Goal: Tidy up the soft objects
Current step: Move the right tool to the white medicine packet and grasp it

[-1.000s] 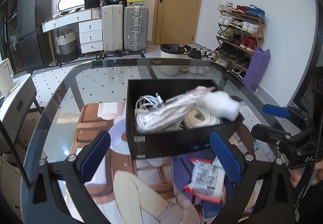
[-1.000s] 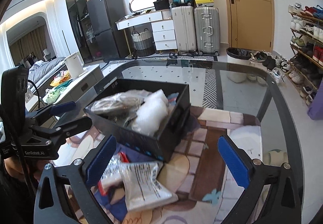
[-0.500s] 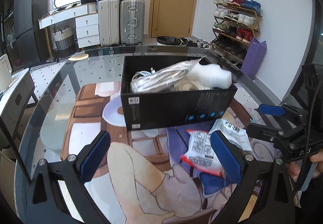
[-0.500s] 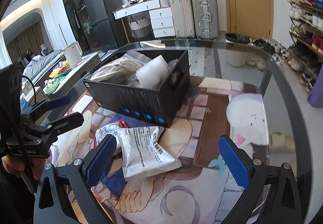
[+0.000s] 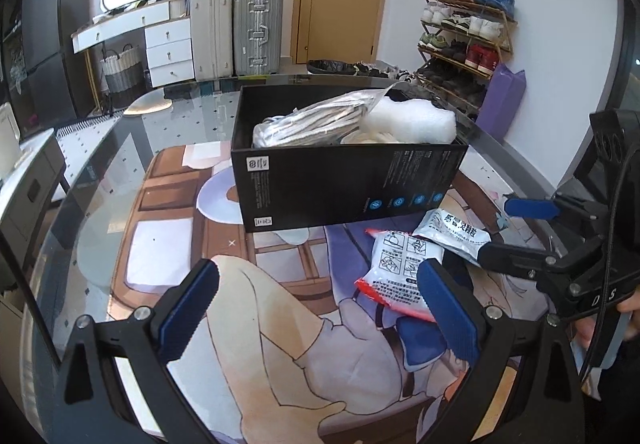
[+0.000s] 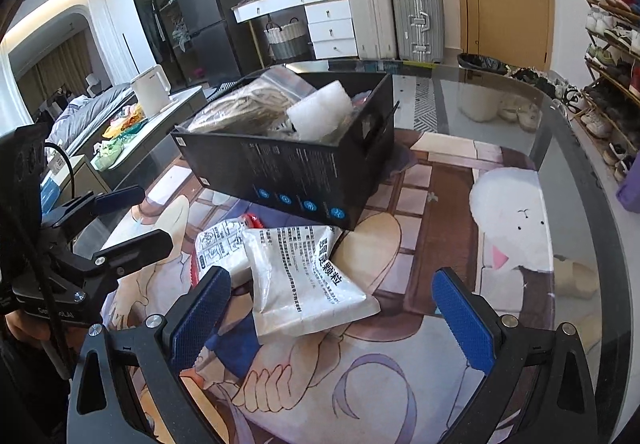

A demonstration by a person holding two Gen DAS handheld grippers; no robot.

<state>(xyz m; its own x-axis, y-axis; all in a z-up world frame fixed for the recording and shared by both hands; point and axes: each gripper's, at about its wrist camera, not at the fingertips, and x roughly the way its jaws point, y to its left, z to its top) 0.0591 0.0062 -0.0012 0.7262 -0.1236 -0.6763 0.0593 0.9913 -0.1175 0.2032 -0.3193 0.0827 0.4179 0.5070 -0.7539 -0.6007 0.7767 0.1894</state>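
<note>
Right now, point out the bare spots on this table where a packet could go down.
Free: the printed mat left of the black box, and the mat right of the box, around the white rabbit print. Crowded: just in front of the box, where the red-edged packet and white packet overlap.

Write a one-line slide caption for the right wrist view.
Open right gripper hovers over two white packets beside a filled black box on the glass table.
</note>
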